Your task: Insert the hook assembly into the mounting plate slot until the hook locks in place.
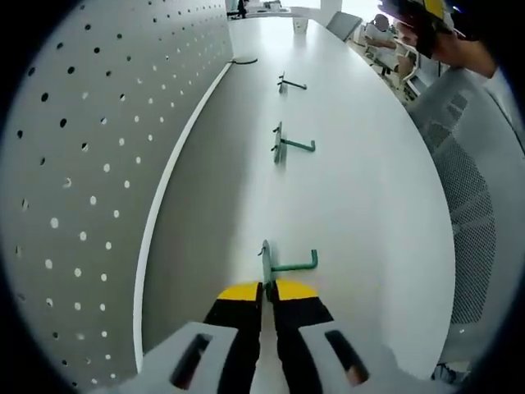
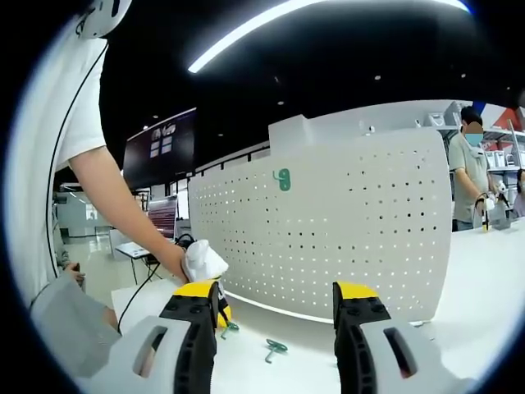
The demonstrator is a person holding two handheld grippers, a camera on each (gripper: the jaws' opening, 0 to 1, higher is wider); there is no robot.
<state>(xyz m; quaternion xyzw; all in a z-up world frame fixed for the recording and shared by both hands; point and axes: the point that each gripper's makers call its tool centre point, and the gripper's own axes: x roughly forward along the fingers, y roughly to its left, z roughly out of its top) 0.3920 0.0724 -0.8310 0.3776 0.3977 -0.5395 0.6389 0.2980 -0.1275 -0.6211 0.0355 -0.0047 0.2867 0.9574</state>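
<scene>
Now left gripper (image 1: 268,289) pinches green hook (image 1: 279,264) beside the board (image 1: 82,164) | right gripper (image 2: 279,305) open, empty | we lift gently, aim hook at a hole.

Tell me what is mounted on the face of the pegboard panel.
In the right gripper view, one green hook sits high on the pegboard panel; elsewhere its face has empty holes. How the hook locks behind the panel is hidden.

Three green hooks lie in a row on the white table beside the upright perforated mounting plate (image 1: 90,189): the nearest hook (image 1: 283,264) on its side, a second (image 1: 289,144) further along, a third (image 1: 289,83) beyond it, none inserted yet.
</scene>
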